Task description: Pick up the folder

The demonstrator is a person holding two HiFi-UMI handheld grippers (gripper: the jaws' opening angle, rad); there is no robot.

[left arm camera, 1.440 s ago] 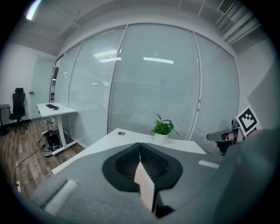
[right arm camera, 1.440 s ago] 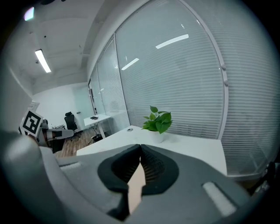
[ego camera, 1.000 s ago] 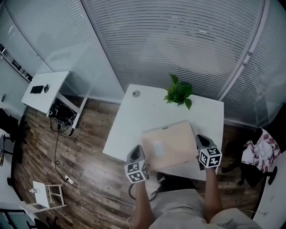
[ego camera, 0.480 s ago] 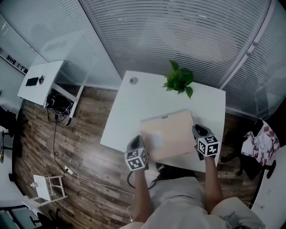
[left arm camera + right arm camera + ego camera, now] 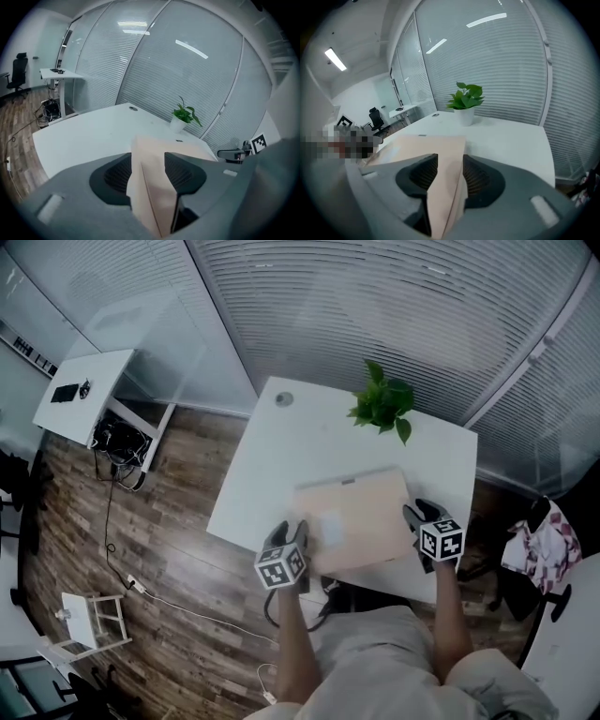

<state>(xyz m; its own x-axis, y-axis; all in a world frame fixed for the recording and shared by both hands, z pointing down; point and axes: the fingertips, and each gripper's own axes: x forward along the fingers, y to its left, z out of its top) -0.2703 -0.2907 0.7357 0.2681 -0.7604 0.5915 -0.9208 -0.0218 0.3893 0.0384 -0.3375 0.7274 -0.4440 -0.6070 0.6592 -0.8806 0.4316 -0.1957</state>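
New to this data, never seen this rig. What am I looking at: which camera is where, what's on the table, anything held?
No robot: a person holds a two-jaw tool in each hand. One picture is from a camera on the person's head, looking down at the left tool and right tool. The other two come from cameras riding on each tool, looking along its jaws. The white table carries a tan folder and a potted plant. Each tool has an edge of the folder between its jaws; both pairs have just been opening, so it looks straddled, not clamped.
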